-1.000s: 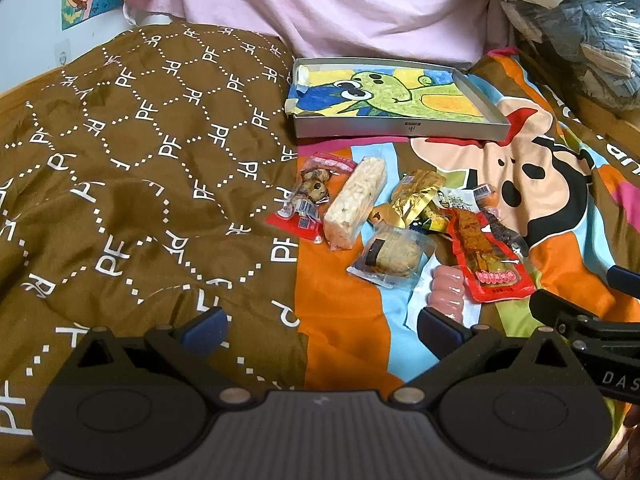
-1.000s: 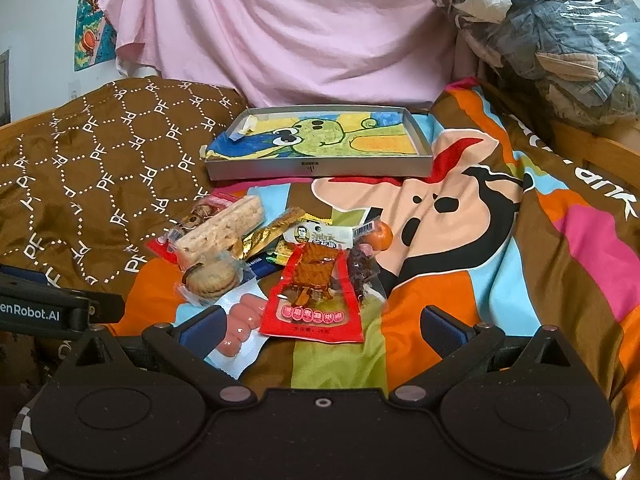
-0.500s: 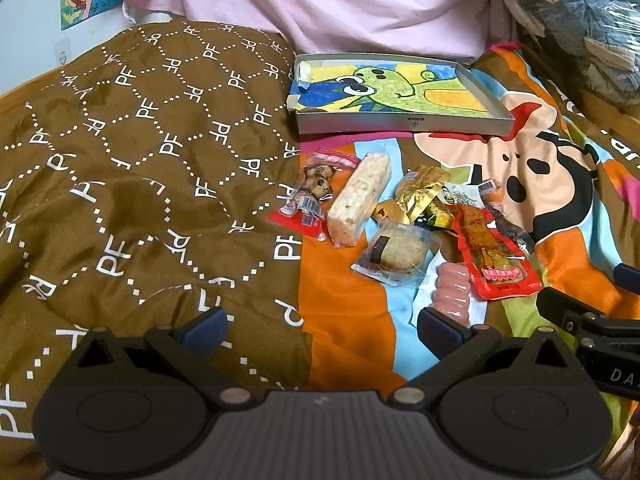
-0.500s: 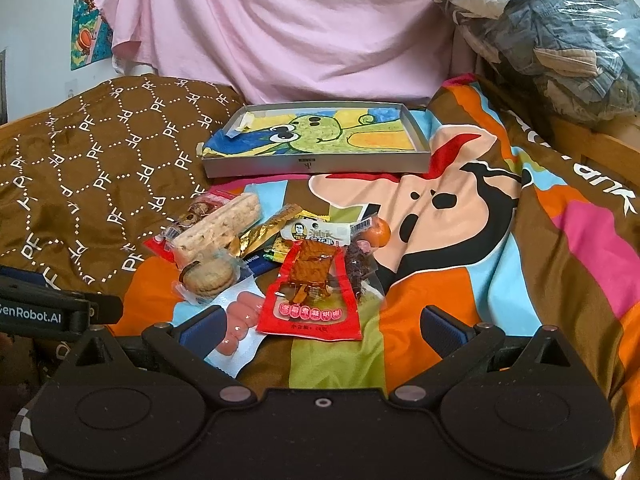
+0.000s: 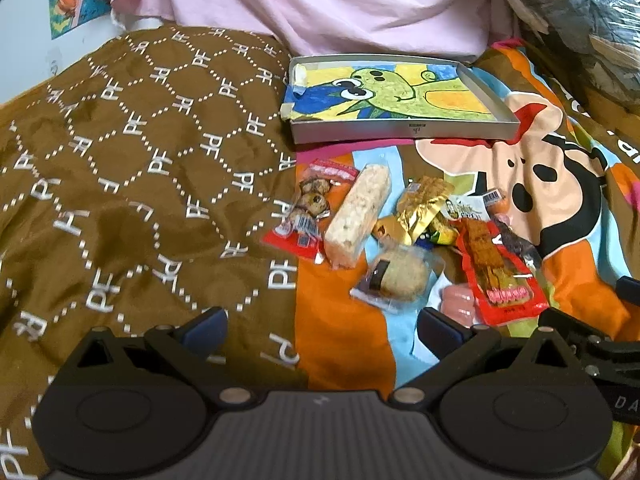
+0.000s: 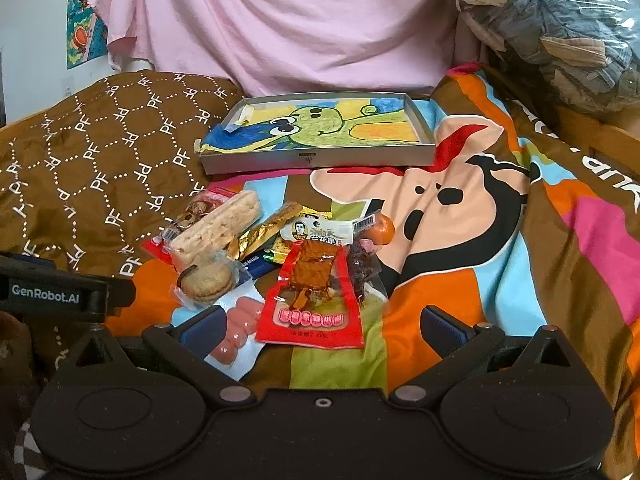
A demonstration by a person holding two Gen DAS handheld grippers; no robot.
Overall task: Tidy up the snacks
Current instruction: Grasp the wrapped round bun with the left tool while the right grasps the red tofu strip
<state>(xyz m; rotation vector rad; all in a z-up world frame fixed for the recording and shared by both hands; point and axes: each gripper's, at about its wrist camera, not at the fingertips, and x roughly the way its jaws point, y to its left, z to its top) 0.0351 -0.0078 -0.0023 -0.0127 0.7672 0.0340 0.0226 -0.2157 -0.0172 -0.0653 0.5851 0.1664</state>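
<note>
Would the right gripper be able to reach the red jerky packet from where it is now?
Probably yes. The right gripper is open and the red jerky packet lies flat just ahead between its fingers, on top of the pile with nothing over it.

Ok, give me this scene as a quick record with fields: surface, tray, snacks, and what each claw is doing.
surface: bed with a brown patterned quilt and a cartoon blanket
tray: grey tray with a cartoon lining, no snacks in it
snacks: pile in front of the tray, including a red packet, a round biscuit, a pale bar, pink sausages
left claw: open, holding nothing
right claw: open, holding nothing
</note>
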